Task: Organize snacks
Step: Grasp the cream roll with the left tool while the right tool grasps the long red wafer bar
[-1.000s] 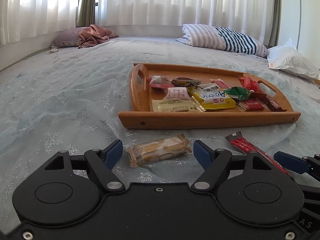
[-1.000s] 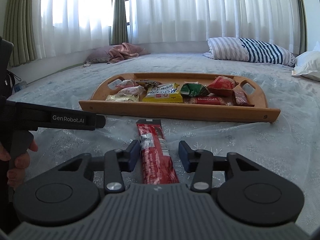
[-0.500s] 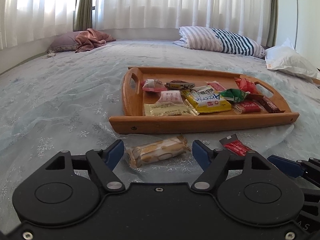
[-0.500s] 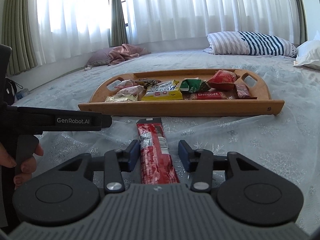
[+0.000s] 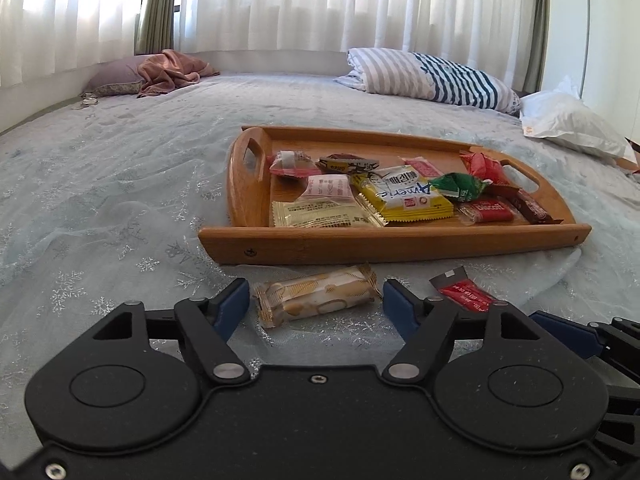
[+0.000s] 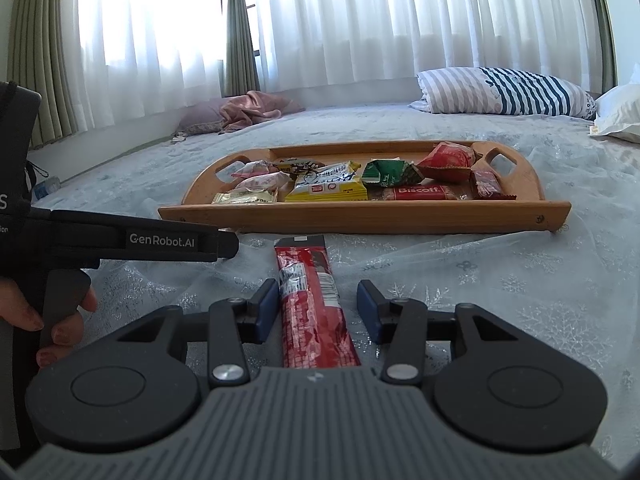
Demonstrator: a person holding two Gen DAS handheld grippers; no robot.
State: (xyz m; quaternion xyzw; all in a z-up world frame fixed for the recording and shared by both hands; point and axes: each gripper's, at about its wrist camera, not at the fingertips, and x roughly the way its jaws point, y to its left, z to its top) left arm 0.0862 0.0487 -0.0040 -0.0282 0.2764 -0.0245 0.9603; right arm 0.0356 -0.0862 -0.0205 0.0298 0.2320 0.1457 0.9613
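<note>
A clear pack of round biscuits [image 5: 320, 298] lies crosswise on the bed cover just before the wooden tray [image 5: 392, 246]. My left gripper [image 5: 316, 302] straddles it; its jaws are closing, with small gaps still at both ends of the pack. A long red snack bar [image 6: 312, 304] lies lengthwise between the fingers of my right gripper [image 6: 318, 308], which is open and does not press on it. The bar's far end [image 5: 464, 292] shows in the left wrist view. The tray [image 6: 360, 216] holds several wrapped snacks.
The left gripper's black body [image 6: 168, 240] and the hand [image 6: 60, 320] holding it fill the left of the right wrist view. A striped pillow [image 5: 432, 76], a white pillow [image 5: 572, 124] and a pink blanket [image 5: 168, 70] lie at the far side of the bed.
The left gripper's fingers have drawn a little closer around the biscuit pack. The right gripper and the red bar stand as before.
</note>
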